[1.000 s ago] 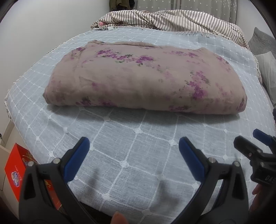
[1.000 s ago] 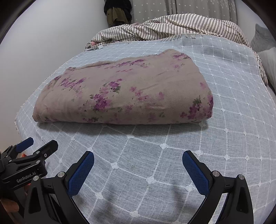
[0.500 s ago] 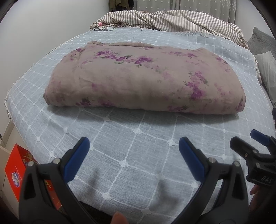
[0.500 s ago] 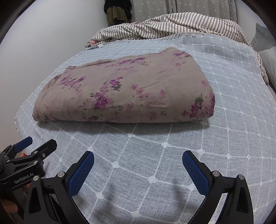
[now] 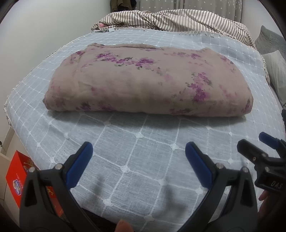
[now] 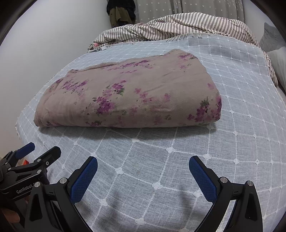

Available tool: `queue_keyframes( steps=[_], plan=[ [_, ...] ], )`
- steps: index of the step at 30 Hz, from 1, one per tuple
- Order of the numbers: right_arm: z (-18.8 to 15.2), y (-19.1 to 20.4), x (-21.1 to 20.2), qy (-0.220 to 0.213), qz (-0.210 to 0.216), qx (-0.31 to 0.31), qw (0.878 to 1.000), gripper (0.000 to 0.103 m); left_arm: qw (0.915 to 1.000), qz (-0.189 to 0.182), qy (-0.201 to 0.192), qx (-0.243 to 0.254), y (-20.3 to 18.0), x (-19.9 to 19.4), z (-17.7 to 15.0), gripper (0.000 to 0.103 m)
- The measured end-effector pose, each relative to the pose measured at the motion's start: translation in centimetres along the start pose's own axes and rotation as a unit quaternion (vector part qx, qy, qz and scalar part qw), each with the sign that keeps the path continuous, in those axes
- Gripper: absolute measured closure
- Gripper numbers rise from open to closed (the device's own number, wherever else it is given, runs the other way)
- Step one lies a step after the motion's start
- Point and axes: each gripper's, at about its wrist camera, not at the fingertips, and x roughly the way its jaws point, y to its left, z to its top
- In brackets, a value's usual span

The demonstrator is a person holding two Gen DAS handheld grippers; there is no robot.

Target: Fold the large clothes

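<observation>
- Pale walls are closing in the left side of the room, and a bed (image 5: pixel 143 160) under a blue-grey coverlet (image 6: pixel 232 110) stitched in white squares is filling both views.
- Left claw (image 5: pixel 137 160) is hovering low over the near edge of the bed, its blue-padded fingers (image 5: pixel 80 164) standing wide apart and gripping nothing, pointing straight across the bed.
- A fingertip (image 5: pixel 123 225) of the holding hand is peeking in at the bottom edge of the left wrist view.
- Right claw (image 6: pixel 143 175) is hanging at much the same height just to the right of the left one, its blue pads (image 6: pixel 202 180) likewise spread wide with only bare coverlet between them.
- Each claw is showing at the edge of the other's view: the right one at the far right of the left wrist view, the left one at the lower left of the right wrist view, both side by side and apart.
- Beyond the claws, a folded floral quilt (image 5: pixel 148 83), dusty pink with purple flower sprays, is lying flat across the middle of the bed, its rounded fold facing the claws and well clear of both.
- Past the quilt, a striped duvet (image 5: pixel 178 19) is lying rumpled at the head of the bed, with grey pillows (image 5: pixel 273 53) sitting at the right.
- A red box (image 5: pixel 16 180) is standing on the floor beside the bed at the lower left.
- Dark clothes (image 6: pixel 121 12) are hanging in the far corner, next to a star-dotted curtain (image 6: pixel 196 7).
</observation>
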Motion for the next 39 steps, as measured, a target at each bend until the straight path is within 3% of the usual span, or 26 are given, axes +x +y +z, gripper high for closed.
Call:
queue_keyframes(
  steps=[39],
  plan=[
    [-0.31, -0.30, 0.04, 0.002, -0.002, 0.001, 1.000, 0.000, 0.9999, -0.007, 0.009, 0.008, -0.60, 0.41, -0.37, 0.000]
  ],
)
